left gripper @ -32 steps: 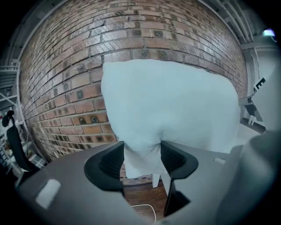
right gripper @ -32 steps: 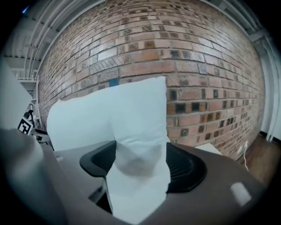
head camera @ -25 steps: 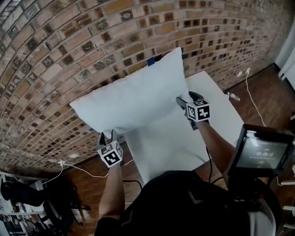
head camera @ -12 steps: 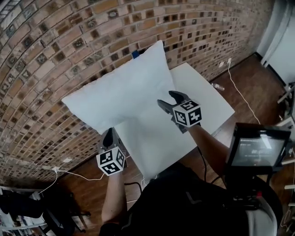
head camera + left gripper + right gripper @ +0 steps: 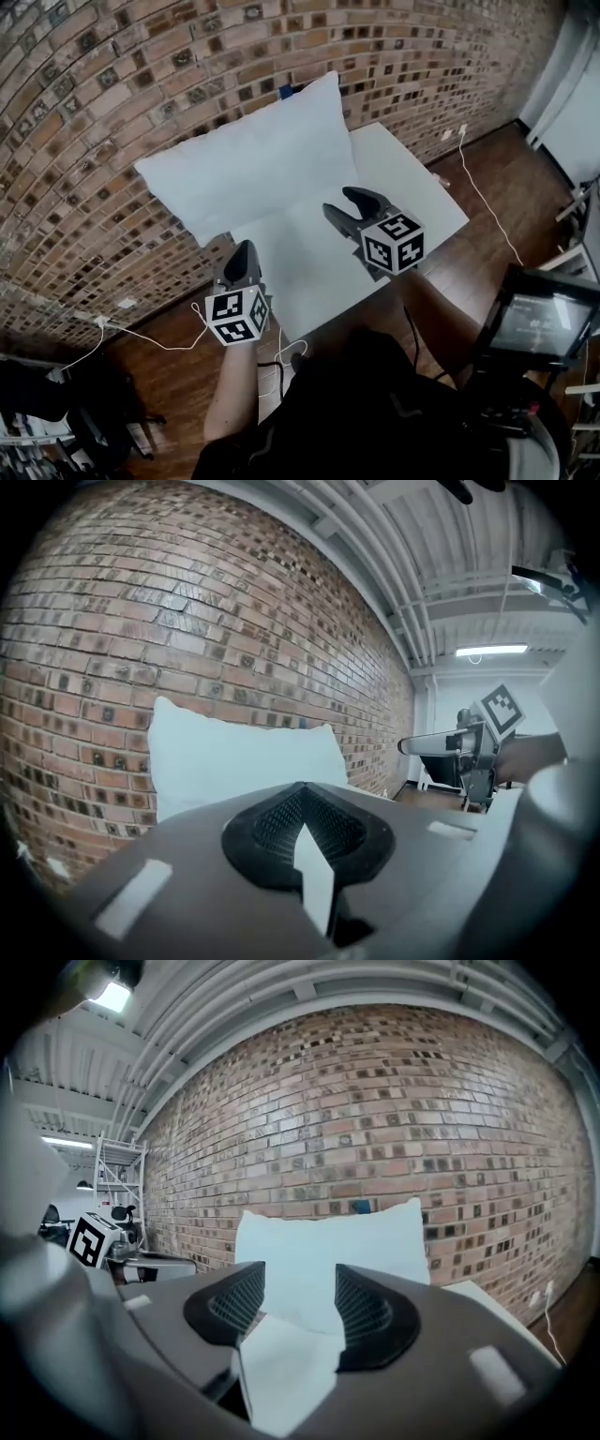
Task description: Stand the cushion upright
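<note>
Nothing is being gripped: the cushion [image 5: 253, 164] is being propped upright by the wall [image 5: 112, 84] at twelve o'clock, seemingly done; left gripper [image 5: 243, 251] fingers shut, right gripper [image 5: 343, 202] fingers closing, empty.

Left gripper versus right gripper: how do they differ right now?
The left gripper has its fingers shut together; the right gripper has its fingers apart and closing, with nothing between them. The left gripper sits at the table's near-left edge; the right gripper is over the tabletop. Both are empty and clear of the cushion, which stands against the brick wall.
</note>
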